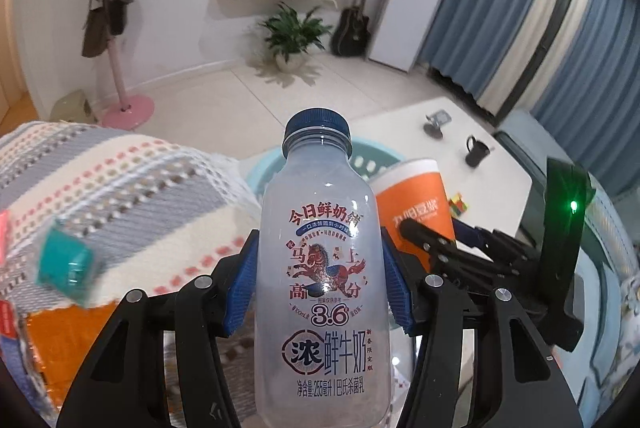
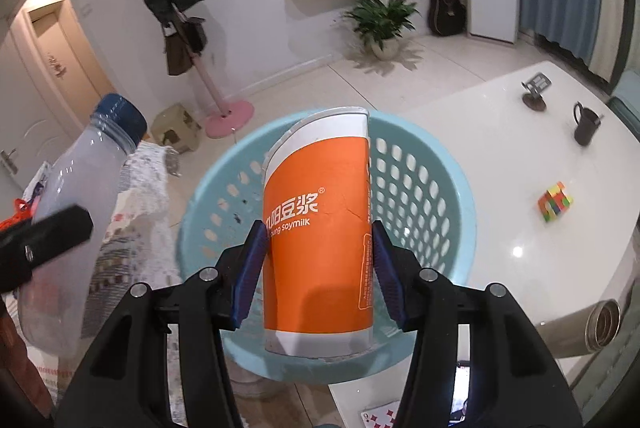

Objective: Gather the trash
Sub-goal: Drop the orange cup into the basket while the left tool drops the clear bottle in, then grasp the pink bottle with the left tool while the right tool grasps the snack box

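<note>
Translucent milk bottle (image 1: 323,260) with navy cap, red-and-blue horse print; orange-and-white soymilk cup (image 2: 320,232) lettered in white; pale blue perforated basket (image 2: 436,184); blue-padded black gripper fingers (image 2: 250,276); multicoloured puzzle cube (image 2: 555,201) on glossy white table (image 2: 480,148); cream-and-grey striped throw (image 1: 120,188) dotted pink.

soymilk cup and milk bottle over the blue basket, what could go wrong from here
1. The right gripper pinches the soymilk cup low on its paper wall, which shows a crease; it may buckle and slip.
2. The left gripper holds the milk bottle close beside the cup, so they could collide over the blue basket.
3. A drop off-centre could land on the white table.
</note>
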The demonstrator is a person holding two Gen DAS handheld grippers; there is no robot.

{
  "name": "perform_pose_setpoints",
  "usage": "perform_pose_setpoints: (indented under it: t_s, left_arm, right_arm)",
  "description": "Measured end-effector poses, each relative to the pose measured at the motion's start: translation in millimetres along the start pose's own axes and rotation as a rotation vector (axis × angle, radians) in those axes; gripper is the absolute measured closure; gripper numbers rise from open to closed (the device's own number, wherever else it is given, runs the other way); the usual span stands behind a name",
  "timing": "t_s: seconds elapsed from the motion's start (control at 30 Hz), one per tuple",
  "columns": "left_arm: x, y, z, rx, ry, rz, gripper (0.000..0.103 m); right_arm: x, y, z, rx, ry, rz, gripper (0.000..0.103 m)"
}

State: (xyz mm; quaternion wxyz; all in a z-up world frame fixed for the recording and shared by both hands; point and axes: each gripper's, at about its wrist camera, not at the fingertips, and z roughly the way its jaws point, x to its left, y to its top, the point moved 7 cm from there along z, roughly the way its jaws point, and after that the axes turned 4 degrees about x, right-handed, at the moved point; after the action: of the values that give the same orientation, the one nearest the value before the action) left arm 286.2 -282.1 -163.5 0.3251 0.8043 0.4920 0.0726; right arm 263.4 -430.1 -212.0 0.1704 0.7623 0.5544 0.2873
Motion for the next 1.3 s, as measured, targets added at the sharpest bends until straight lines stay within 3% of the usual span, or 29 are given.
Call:
perform_pose_setpoints:
  t_s: [0.13,0.23,0.3,0.7,0.93,1.3]
  left_arm:
    - [-4.4,-6.2,8.1,0.021,0.006,0.012,0.048]
    - [-3.1,-7.6,3.1,0.010,-0.004,0.008,0.042]
    - [1.7,-7.8,-5.9,-0.005,-0.012,-0.005,0.038]
    - [15.0,-17.3,-59.7,-0.092,-0.008,-0.038,0.038]
    - [47.3,-29.5,-122.6,-0.200,0.060,-0.117,0.038]
    - [170.7,-80.2,-221.2,-0.325,0.237,-0.379,0.036]
  right_arm:
    - [-14.6,-1.4,2.4,0.018,-0.005,0.039,0.053]
    - [-21.7,-0.2,-1.1,0.015,-0.009,0.065,0.039]
    - [-23.8,0.5,-4.8,0.009,-0.007,0.072,0.039]
    - [3.4,3.8,-44.8,-0.045,0.036,0.031,0.039]
    - [64.4,7.0,-79.9,-0.108,0.127,-0.072,0.039]
    - [190.1,-14.4,-94.7,-0.121,0.266,-0.246,0.039]
